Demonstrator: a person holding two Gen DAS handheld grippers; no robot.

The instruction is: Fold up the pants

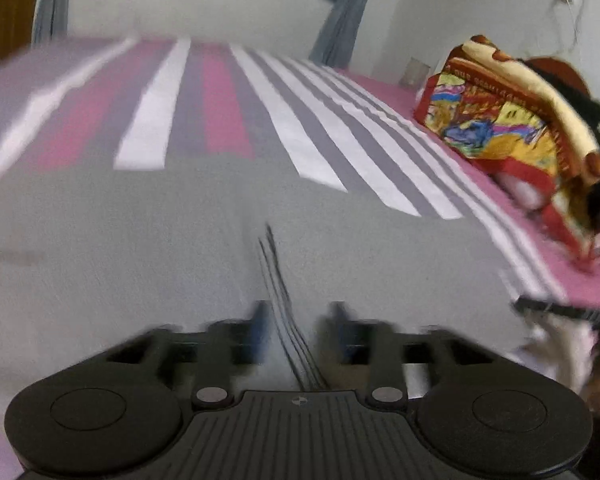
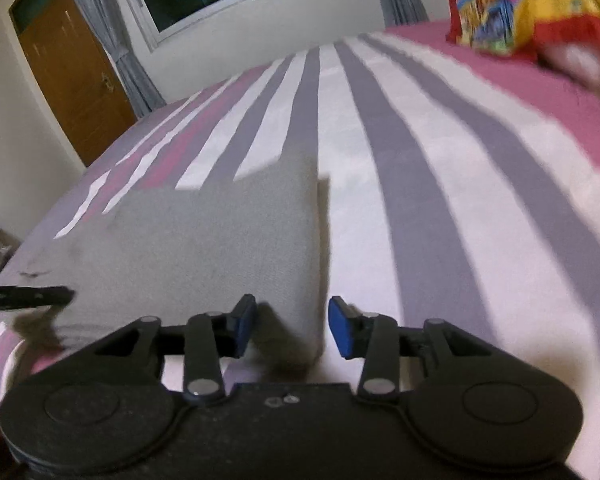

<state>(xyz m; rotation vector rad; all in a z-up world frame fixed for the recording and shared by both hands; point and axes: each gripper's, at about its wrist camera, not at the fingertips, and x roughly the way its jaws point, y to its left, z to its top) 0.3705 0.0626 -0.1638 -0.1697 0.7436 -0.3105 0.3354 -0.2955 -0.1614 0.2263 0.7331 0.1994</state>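
Grey pants (image 1: 180, 240) lie flat on a striped bed, filling the near part of the left wrist view, with a dark drawstring (image 1: 278, 280) running between the fingers. My left gripper (image 1: 300, 332) is open just above the grey cloth; the view is blurred. In the right wrist view the pants (image 2: 204, 240) lie as a folded grey slab with a straight right edge. My right gripper (image 2: 292, 328) is open, straddling that near right edge, blue pads (image 2: 340, 332) on either side. The left gripper's tip (image 2: 32, 294) shows at the far left.
The bed sheet (image 2: 420, 200) has pink, white and grey stripes. A folded colourful blanket (image 1: 512, 128) lies on the right side of the bed. A wooden door (image 2: 72, 72), a window and grey curtains stand behind the bed.
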